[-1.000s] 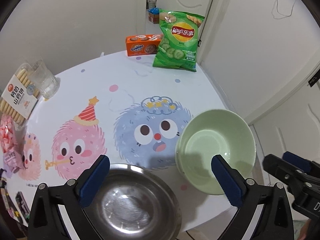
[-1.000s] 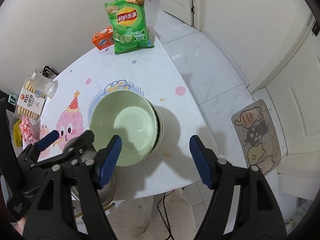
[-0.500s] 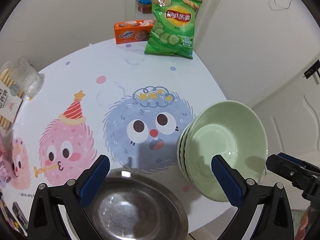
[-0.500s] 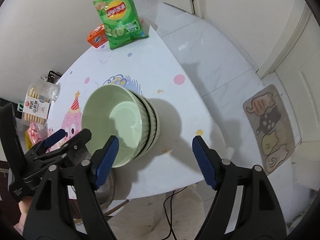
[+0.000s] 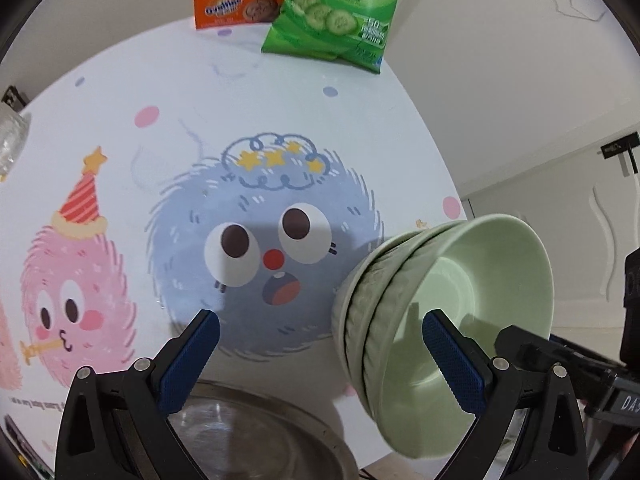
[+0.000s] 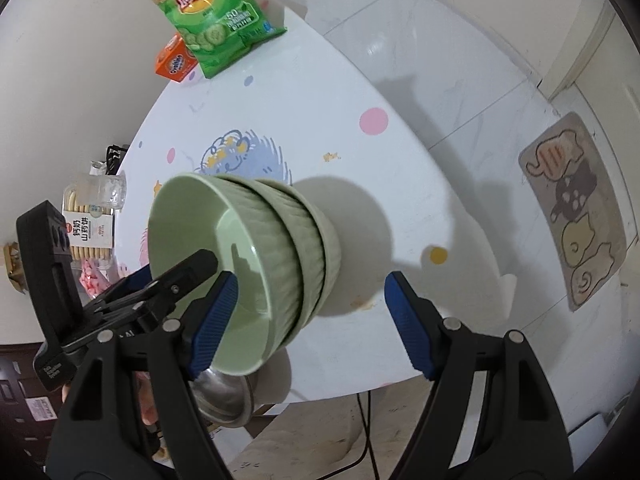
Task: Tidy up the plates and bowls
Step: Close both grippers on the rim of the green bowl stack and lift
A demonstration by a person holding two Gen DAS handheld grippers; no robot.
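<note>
A nested stack of pale green ribbed ceramic bowls (image 6: 256, 264) is sitting near the right edge of the round white table with cartoon monster prints (image 5: 240, 120), and a shallow stainless-steel bowl (image 5: 256, 432) is lying just beside it at the near edge. A green crisp bag (image 5: 340, 12) and an orange biscuit box (image 5: 236, 0) are standing at the far side, well apart from the bowls.

The right gripper (image 6: 308, 320) is pointing steeply down over the stack with its fingers standing wide; the left blue pad is reaching inside the top bowl and the right pad is hanging outside the stack, neither visibly pressing. The left gripper (image 5: 320, 356) is hovering over the steel bowl, its fingers equally wide and holding nothing, with its right pad crossing in front of the green stack's rim.

The green bowls are looking glazed, stiff and breakable, and as a stack they are probably heavy for one pinch. The smooth inside is likely slippery, while the ribbed outer wall should give better purchase, so a hold across the rim wall looks soundest. The steel bowl is probably light and tough, but its thin, polished rim may slide between pads.
</note>
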